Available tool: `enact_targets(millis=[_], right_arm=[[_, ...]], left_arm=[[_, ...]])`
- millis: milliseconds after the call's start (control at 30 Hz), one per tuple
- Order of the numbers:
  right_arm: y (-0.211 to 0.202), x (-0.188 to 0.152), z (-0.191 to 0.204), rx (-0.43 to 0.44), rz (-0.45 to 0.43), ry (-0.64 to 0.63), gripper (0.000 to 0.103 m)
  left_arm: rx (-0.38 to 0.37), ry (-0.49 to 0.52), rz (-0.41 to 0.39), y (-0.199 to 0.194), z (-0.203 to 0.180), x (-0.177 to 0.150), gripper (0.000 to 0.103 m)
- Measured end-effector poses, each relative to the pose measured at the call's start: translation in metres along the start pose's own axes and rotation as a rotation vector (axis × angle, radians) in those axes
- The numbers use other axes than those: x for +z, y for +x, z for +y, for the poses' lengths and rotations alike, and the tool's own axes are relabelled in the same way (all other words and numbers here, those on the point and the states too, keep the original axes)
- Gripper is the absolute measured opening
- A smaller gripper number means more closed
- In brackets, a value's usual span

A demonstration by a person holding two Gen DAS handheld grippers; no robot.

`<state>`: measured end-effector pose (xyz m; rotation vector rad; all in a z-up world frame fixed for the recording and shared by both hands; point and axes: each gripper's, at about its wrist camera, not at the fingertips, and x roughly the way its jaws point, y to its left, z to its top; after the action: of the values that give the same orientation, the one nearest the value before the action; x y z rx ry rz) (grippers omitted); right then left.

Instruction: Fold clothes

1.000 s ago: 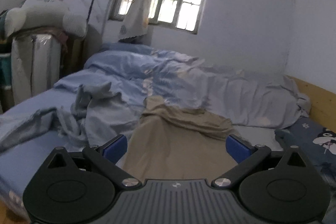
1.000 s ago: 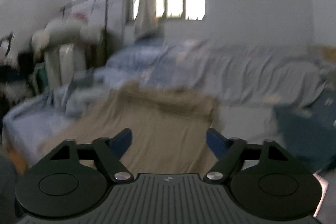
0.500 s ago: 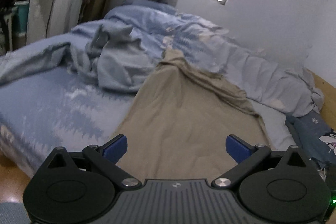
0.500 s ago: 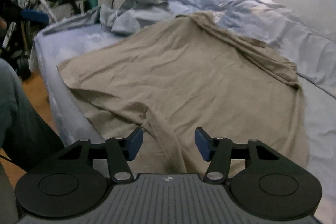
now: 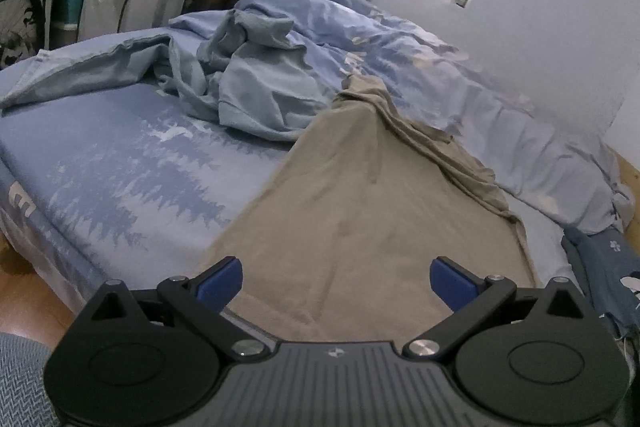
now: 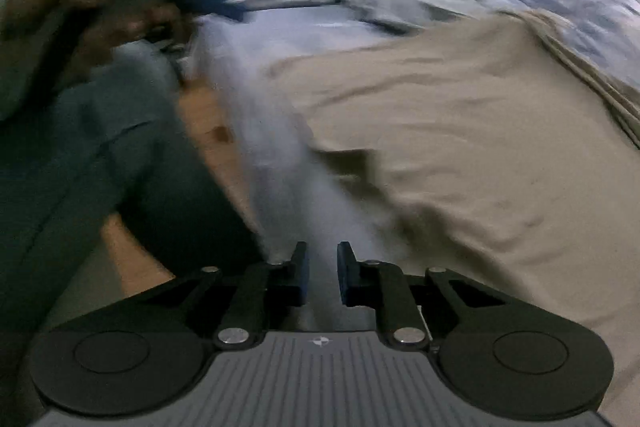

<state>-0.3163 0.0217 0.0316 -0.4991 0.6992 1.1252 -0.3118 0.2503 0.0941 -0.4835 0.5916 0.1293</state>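
Garment [image 5: 360, 219] seemingly flat on bed [image 5: 120, 163].

The left wrist view looks from the blue-sheeted bed's [image 5: 120, 163] near edge toward its far side. The blurred right wrist view faces along that edge; both share the tan cotton garment [image 5: 360, 211] [image 6: 480, 131].

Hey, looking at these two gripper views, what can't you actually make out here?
- Right wrist view: motion blur smears everything beyond the right gripper; whether its narrowed fingers pinch cloth is unclear.
- Left wrist view: the left gripper body covers the tan garment's near hem.
- Left wrist view: the dark blue cloth is cut off by the edge.
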Motion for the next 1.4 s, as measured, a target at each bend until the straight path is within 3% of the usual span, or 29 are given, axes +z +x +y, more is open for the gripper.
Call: enact_targets(millis=[133,300,467,533,633,700,733,767,867,933,1100,1167,1233,1400], right_arm=[[-0.003,0.002,0.016,-0.046,-0.031,-0.057,0.015],[-0.014,0.008,0.004,-0.27,-0.141,-0.024,0.021],[0.007,0.003,0.001,-0.348,-0.075,-0.063,0.042],[0.023,0.001,0.003,-0.377,-0.021,-0.089,0.043],[0.032,-0.002,0.002,-0.36,0.003,-0.104,0.042],[0.028,-0.003,0.006,-0.302,0.0,-0.127,0.032],[0.025,-0.002,0.009,-0.274,0.002,-0.134,0.022],[0.022,-0.003,0.011,-0.238,0.003,-0.135,0.02],[0.016,-0.002,0.017,-0.201,-0.023,-0.113,0.02],[0.014,-0.001,0.018,-0.234,-0.039,-0.101,0.02],[0.013,0.005,0.006,-0.286,-0.079,-0.005,0.023],[0.011,0.007,0.002,-0.307,-0.092,0.027,0.032],[0.007,0.007,0.0,-0.317,-0.106,0.052,0.034],[0.0,0.009,-0.003,-0.331,-0.12,0.101,0.034]], left_arm=[[0.019,-0.014,-0.008,0.002,0.007,-0.004,0.103],[0.044,-0.037,-0.02,0.006,0.016,-0.009,0.103],[0.048,-0.091,-0.01,0.017,0.025,-0.02,0.103],[0.041,-0.099,-0.005,0.021,0.025,-0.023,0.103],[0.038,-0.066,-0.007,0.025,0.022,-0.026,0.103],[0.061,-0.034,-0.001,0.029,0.018,-0.029,0.103],[0.08,-0.027,0.006,0.032,0.017,-0.03,0.103],[0.097,-0.031,0.01,0.034,0.018,-0.031,0.103],[0.138,-0.062,0.018,0.04,0.023,-0.033,0.103],[0.163,-0.084,0.023,0.042,0.027,-0.033,0.103],[0.153,-0.11,0.02,0.044,0.033,-0.033,0.103],[0.143,-0.122,0.021,0.046,0.036,-0.033,0.103],[0.142,-0.149,0.02,0.051,0.04,-0.033,0.103],[0.151,-0.205,0.012,0.059,0.051,-0.034,0.103]])
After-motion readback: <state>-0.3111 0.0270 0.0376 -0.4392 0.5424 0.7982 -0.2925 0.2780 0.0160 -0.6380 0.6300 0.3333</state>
